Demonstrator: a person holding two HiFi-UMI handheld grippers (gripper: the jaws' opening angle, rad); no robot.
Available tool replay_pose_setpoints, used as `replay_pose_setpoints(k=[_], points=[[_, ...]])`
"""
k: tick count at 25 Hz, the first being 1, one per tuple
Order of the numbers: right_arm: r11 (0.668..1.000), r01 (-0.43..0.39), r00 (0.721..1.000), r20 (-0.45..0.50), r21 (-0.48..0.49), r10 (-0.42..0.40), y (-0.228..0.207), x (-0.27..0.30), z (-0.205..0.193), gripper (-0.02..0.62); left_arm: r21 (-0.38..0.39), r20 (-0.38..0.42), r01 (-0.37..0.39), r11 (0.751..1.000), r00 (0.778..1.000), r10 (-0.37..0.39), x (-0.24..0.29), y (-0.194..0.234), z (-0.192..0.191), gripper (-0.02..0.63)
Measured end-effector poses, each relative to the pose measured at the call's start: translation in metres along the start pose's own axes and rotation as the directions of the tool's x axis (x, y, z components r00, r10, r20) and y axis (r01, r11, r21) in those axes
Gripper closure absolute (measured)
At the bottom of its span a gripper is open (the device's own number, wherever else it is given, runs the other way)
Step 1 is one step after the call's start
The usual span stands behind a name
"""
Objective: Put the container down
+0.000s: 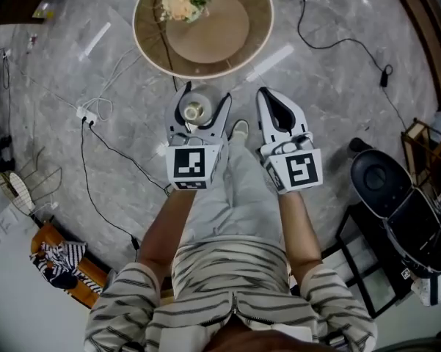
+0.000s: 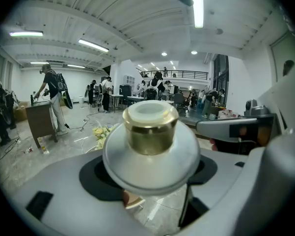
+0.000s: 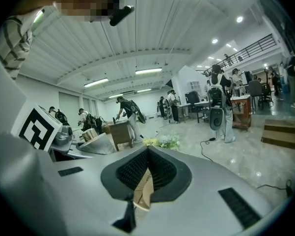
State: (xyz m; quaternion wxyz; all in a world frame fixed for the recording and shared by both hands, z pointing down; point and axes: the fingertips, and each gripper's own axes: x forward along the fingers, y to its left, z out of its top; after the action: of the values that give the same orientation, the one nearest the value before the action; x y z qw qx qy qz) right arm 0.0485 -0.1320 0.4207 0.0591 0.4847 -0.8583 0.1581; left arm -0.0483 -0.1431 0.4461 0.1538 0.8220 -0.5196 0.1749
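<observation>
Left gripper (image 1: 203, 100) is clamped on the container (image 2: 151, 146) — white rounded body, gold cap — held just short of the round table (image 1: 260, 20), off its near edge and over bare floor. Right gripper (image 1: 267, 94) is pinched closed on nothing, also short of the table. Risk as I see it: that curved body looks slick, so it could slip from the pads, and letting go before crossing the table's rim would probably drop it to the floor
</observation>
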Motion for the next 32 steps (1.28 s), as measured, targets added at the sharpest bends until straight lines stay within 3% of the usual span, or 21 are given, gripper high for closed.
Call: replay_pose_setpoints(k=[11, 16, 32], points=[[0.999, 0.037, 0.997, -0.063, 0.019, -0.036, -0.017, 0.042, -0.056, 0.586, 0.07, -0.062, 0.049, 0.996, 0.997, -0.045, 0.064, 0.029, -0.063, 0.278], [0.995, 0.08, 0.995, -0.064, 0.051, -0.077, -0.033, 0.049, -0.078, 0.586, 0.063, -0.077, 0.063, 0.996, 0.995, -0.058, 0.093, 0.031, -0.087, 0.278], [0.989, 0.112, 0.989, -0.107, 0.099, -0.102, -0.049, 0.07, -0.142, 0.586, 0.111, -0.127, 0.102, 0.989, 0.988, -0.087, 0.193, 0.047, -0.142, 0.278]])
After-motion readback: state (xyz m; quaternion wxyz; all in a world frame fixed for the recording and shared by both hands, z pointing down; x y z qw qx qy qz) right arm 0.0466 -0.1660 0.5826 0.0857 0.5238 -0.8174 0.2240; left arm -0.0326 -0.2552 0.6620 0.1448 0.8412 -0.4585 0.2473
